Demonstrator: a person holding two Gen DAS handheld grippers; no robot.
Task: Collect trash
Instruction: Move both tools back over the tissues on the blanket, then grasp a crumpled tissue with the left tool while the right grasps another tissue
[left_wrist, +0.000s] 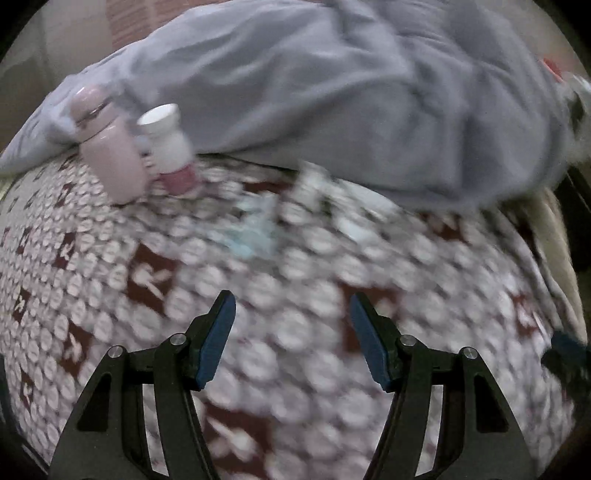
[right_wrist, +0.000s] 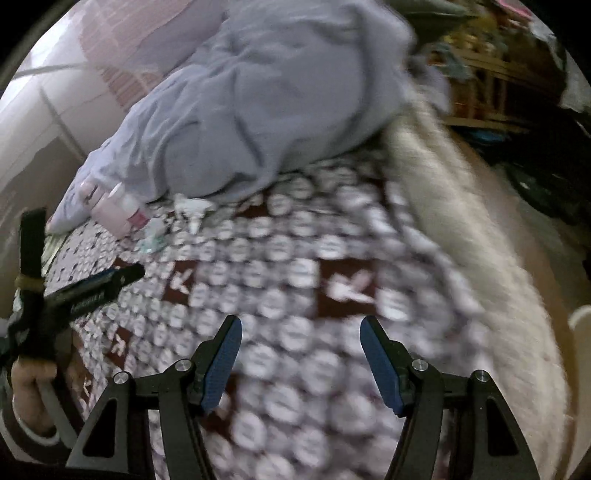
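- Two black grippers with blue finger pads hang over a bed, and both pictures are blurry.
- The left gripper has its jaws spread wide apart, and nothing sits between them.
- The right gripper also has its jaws spread wide, with nothing held.
- Under both grippers lies a dark red bedspread with white round dots and white rabbit shapes.
- A crumpled light blue and white scrap of trash lies on the bedspread, well ahead of the left gripper.
- Another crumpled white scrap of trash lies just to the right of the blue one, near the edge of the blanket.
- In the right wrist view, the same trash shows far away at the upper left, the blue scrap beside the white scrap.
- A big rumpled grey-blue blanket is piled at the far side of the bed, behind the trash.
- A pale pink metal bottle lies tilted at the left, against the blanket.
- A white plastic bottle with a white cap and pink bottom lies touching the pink one.
- In the right wrist view, the left gripper shows at the left edge, with the person's left hand gripping its handle.
- A cream fuzzy cover runs along the right edge of the bed.
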